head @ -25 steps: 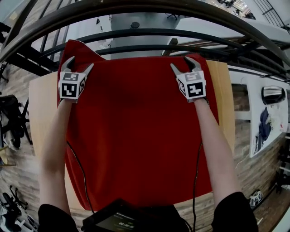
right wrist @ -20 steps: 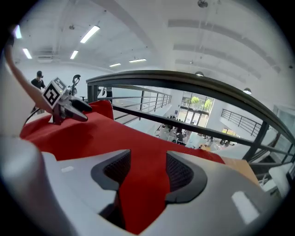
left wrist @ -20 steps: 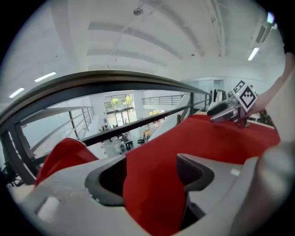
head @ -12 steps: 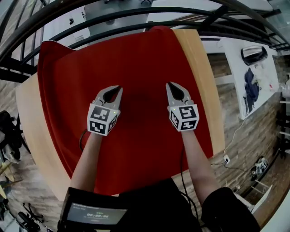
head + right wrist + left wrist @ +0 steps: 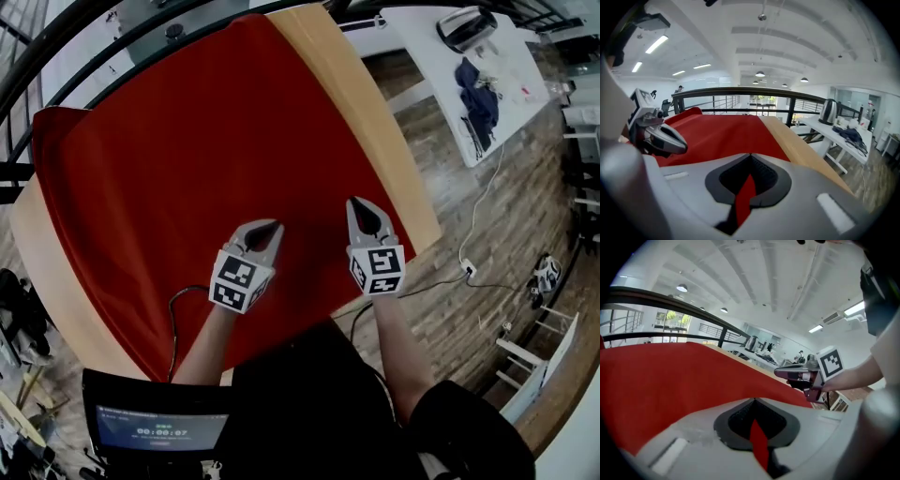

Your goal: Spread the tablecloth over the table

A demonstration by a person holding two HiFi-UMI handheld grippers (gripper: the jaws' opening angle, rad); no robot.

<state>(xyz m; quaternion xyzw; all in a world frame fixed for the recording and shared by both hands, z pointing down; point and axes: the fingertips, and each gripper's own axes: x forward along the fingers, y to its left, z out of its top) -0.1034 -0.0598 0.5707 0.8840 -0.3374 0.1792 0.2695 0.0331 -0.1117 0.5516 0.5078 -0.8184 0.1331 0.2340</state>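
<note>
Right of the tablecloth [image 5: 187,169], bare table [image 5: 367,122] edge shows.

A tablecloth [image 5: 187,169] lay over a table [image 5: 372,141], with a bare strip of tabletop showing along its right side. Above the cloth's near part were two grippers, side by side and apart: the left gripper [image 5: 272,227] towards the middle, the right gripper [image 5: 362,202] near the cloth's right edge. A railing [image 5: 740,91] ran behind the table. Well off to the right stood a second table [image 5: 520,56] with a kettle [image 5: 466,26] on it.
</note>
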